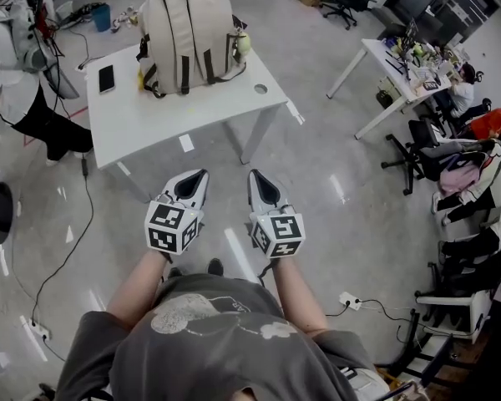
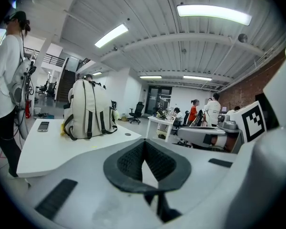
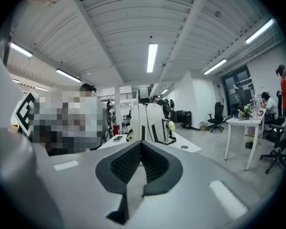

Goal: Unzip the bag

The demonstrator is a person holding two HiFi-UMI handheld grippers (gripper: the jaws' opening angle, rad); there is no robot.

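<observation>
A white bench (image 1: pixel 150 119) is seen ahead of the person, well apart from both pairs of tongs. The bag (image 1: pixel 188 36), a pale backpack with dark straps, is stood upright at the bench's far edge, about midway along it and a little toward the right far corner.

The left tongs (image 1: pixel 197 179) and the right tongs (image 1: pixel 259 180) are held side by side over the floor, short of the bench's near edge. Both are clenched tip to tip with nothing between them.

A phone (image 1: pixel 106 78) is laid near the bench's left edge, and a small yellow-green charm (image 1: pixel 243 44) is hung on the bag's right side.

The bag is judged soft, light and likely to slide or tip on the smooth top. It would best be steadied by its top fabric or handle while the zip pull is pinched. The pull itself is too small to be made out.
</observation>
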